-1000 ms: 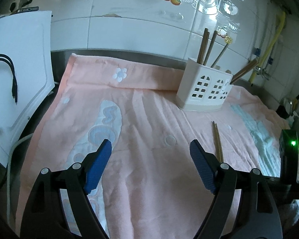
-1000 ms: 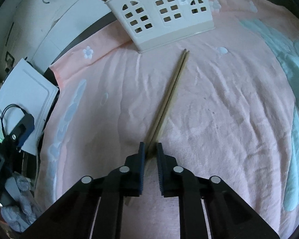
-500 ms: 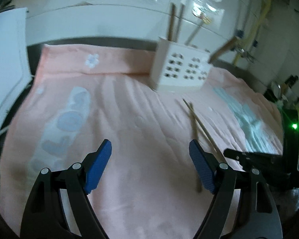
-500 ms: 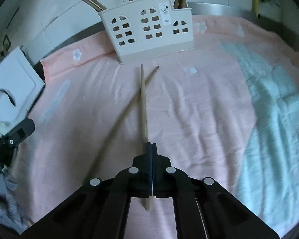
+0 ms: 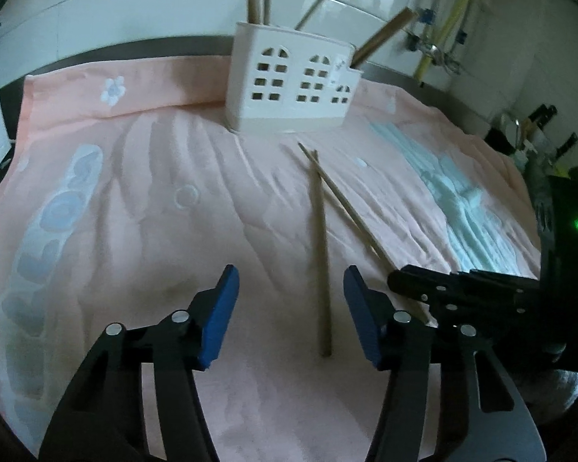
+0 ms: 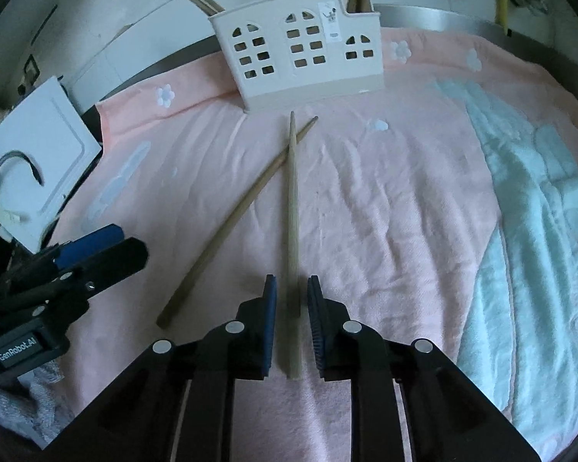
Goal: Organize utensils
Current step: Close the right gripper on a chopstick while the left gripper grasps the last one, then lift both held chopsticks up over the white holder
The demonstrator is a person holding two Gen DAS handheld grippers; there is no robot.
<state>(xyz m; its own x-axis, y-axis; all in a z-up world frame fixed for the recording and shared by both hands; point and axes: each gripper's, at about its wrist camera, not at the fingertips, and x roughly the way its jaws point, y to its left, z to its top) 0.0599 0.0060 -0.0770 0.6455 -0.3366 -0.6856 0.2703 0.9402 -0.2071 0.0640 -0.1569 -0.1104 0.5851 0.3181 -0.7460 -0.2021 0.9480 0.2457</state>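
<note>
pink towel [image 6: 385, 200] | white board [image 6: 38, 154] | yellow pipe [image 5: 456, 15]

Crossed wooden chopsticks [image 6: 293, 208] before holder [image 6: 308, 61]

Two black handheld grippers fill the lower frame of each wrist view. The left gripper [image 5: 289, 315] has angular black plastic arms, round silver screws at its joints and blue ridged pads [image 5: 217, 317]. The right gripper [image 6: 292, 321] matches it, with dark blue ribbed pads [image 6: 270, 323]. At lower left, a housing reads "GenRobot.AI" in white; a green light glows at right of the left view.
</note>
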